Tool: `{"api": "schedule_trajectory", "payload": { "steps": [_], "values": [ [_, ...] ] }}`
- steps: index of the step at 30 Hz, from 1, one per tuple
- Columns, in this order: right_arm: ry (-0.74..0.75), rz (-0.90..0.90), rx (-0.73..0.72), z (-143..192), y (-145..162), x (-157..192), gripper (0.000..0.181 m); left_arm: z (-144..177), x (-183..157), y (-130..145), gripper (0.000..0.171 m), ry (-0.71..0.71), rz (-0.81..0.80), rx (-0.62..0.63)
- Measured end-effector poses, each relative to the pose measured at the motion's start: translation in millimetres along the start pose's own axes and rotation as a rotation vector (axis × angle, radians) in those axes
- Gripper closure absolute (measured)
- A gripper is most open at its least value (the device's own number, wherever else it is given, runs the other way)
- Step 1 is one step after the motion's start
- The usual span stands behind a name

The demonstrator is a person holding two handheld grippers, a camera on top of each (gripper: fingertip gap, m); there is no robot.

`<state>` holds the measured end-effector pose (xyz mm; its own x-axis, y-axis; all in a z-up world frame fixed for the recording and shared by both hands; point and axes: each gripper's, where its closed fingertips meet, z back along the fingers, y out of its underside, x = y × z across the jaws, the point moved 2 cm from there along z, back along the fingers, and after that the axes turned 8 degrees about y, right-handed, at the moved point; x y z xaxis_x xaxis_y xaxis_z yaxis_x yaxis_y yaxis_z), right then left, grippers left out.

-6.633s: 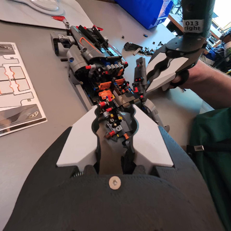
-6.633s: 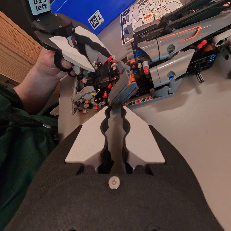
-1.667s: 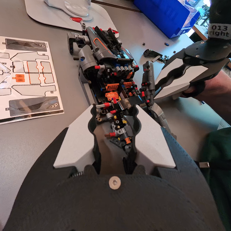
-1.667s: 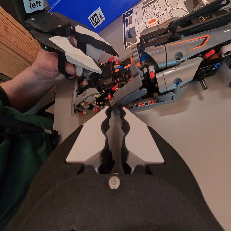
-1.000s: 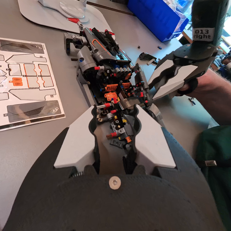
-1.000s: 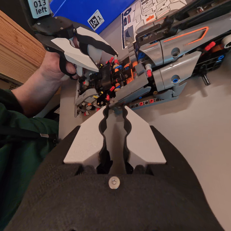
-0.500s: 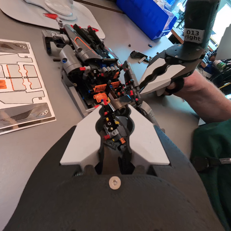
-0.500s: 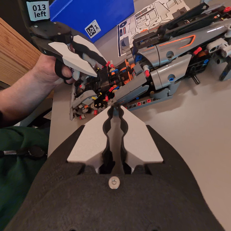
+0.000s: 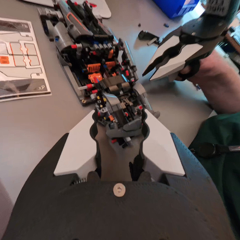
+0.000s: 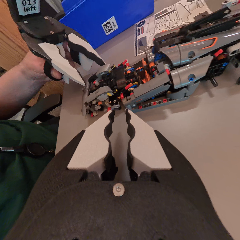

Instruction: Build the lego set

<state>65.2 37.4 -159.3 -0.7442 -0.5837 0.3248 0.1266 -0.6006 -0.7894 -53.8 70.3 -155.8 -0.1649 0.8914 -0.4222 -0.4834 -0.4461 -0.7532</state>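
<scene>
Left wrist view shows the left tongs [image 9: 118, 116] spread wide around the near end of the half-built toy car [image 9: 98, 67], their tips on either side of its grey nose; half a second ago they sat closer together and farther up the body, so they have opened and slid back toward the person. Whether the tips press on the nose I cannot tell, as the picture is blurred. The right tongs [image 9: 148, 76] hang beside the right flank of the car, nearly closed with a narrow gap, holding nothing and no longer touching the grey side panel [image 10: 150, 89]. That panel now lies flat along the car's side, where a second ago it stood tilted outward. My reading is that the panel has just been seated and both tools are letting go. The car rests on the grey table [image 10: 181, 142], with a sticker sheet [image 9: 19, 62] to its left and small loose pieces [image 9: 148, 37] at the far right.
</scene>
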Motion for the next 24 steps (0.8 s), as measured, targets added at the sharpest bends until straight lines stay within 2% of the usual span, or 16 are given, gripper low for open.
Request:
{"api": "schedule_trajectory", "payload": {
  "steps": [2,5,9,15,18,20,24],
  "values": [
    [-0.054,0.028,0.017,0.2,1.6,12.6,0.164,2.7,-0.9,7.2,0.110,-0.041,-0.010,0.013],
    [-0.116,0.127,0.068,-2.9,8.6,38.5,0.159,7.4,-2.8,12.6,0.117,-0.019,0.034,-0.001],
    [-0.124,0.216,0.101,-17.1,15.7,66.6,0.159,14.2,-6.4,18.2,0.120,-0.011,-0.010,0.027],
    [-0.078,0.273,0.133,-34.6,23.3,78.9,0.170,13.5,-3.4,26.1,0.119,-0.012,0.006,0.026],
    [-0.089,0.272,0.122,-41.4,21.8,85.2,0.170,20.6,2.1,26.5,0.118,-0.030,-0.008,0.028],
    [-0.120,0.252,0.121,-45.5,21.6,91.4,0.161,26.2,7.0,26.0,0.118,-0.042,-0.009,0.027],
    [-0.125,0.232,0.107,-47.0,18.5,91.9,0.164,29.9,9.7,24.5,0.125,-0.033,-0.005,0.006]
  ]
}}
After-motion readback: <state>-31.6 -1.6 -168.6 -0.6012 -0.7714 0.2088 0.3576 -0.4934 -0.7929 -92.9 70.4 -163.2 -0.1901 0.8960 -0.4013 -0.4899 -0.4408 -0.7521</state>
